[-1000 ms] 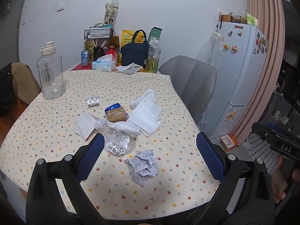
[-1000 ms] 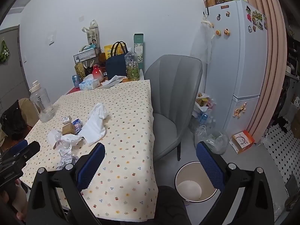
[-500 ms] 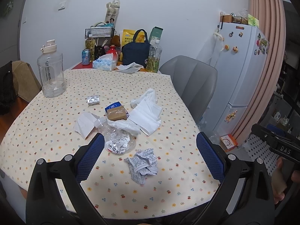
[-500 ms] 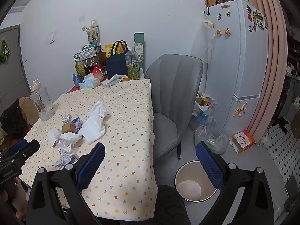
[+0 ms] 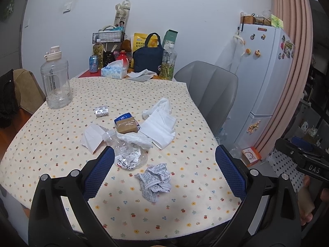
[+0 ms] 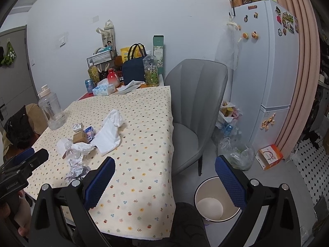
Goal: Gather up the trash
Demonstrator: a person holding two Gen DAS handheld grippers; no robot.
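Observation:
Trash lies mid-table: a crumpled printed paper ball [image 5: 154, 178] [image 6: 76, 169], a crushed clear plastic bottle [image 5: 128, 152], a white tissue [image 5: 92, 137], a brown box [image 5: 126, 126] on a blue packet, a white plastic bag [image 5: 160, 121] [image 6: 110, 130] and a foil blister pack [image 5: 101, 111]. My left gripper [image 5: 164, 171] hovers open above the near table edge, the paper ball between its fingers in the view but beyond them. My right gripper [image 6: 165, 182] is open over the table's right front corner, holding nothing. A white waste bin [image 6: 213, 203] stands on the floor below it.
A large clear water jug [image 5: 55, 79] stands at the table's left. Bottles, a tissue box [image 5: 114, 72], a navy bag [image 5: 148, 56] and a wire basket crowd the far end. A grey chair [image 6: 195, 107], a fridge [image 6: 265, 72], plastic bags and an orange box [image 6: 269, 156] are on the right.
Both views have shifted very slightly; the left gripper sits a touch higher over the table. Nothing on the table has moved and both grippers stay open.

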